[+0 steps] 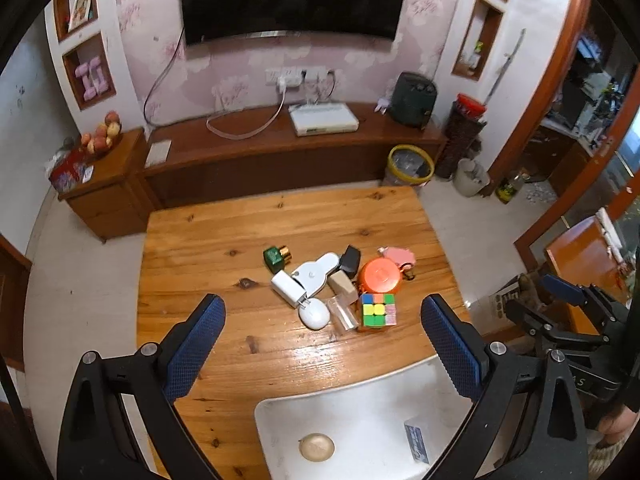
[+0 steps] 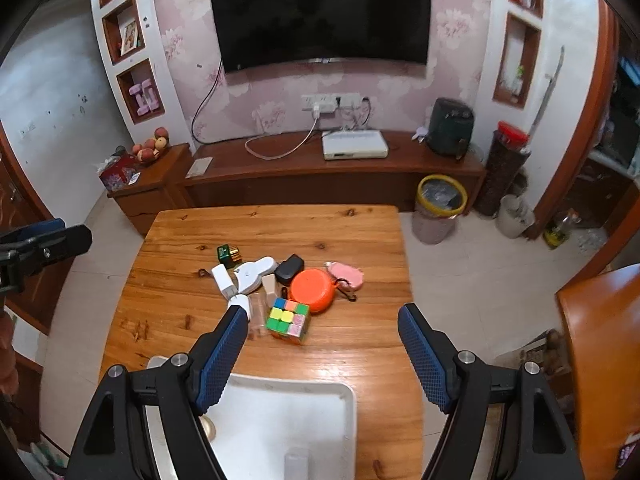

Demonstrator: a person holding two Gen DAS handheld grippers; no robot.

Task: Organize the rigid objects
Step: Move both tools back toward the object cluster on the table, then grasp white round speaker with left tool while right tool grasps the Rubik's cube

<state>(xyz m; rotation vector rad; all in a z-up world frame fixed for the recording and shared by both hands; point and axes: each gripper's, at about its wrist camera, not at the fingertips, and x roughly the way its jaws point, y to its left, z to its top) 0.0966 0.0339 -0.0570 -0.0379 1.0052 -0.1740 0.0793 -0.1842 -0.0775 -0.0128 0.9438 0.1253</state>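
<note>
Wooden table [image 1: 208, 240], centre, cluster left to right: green bottle [image 1: 276, 258], gold cap; white charger [image 1: 286, 288]; white mouse [image 1: 315, 313]; clear plastic piece [image 1: 343, 312]; multicoloured cube [image 1: 378, 310]; orange round case [image 1: 380, 276]; pink item [image 1: 397, 257]. White tray [image 1: 360, 412] at near edge. Left gripper [image 1: 322, 340]: spread apart, empty. Right gripper [image 2: 322, 344]: likewise apart, empty.

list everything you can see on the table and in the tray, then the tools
puzzle cube: 1, multicolour, pile's near edge
round case: 1, orange, behind cube
pouch: 1, pink, pile's far right
black case: 1, black, pile's back
green bottle: 1, green with gold cap, pile's far left
mouse: 1, white, near left
tray: 1, white, table's near edge
table: 1, wooden
left tool: 1, blue pads, open, empty
right tool: 1, blue pads, open, empty
</note>
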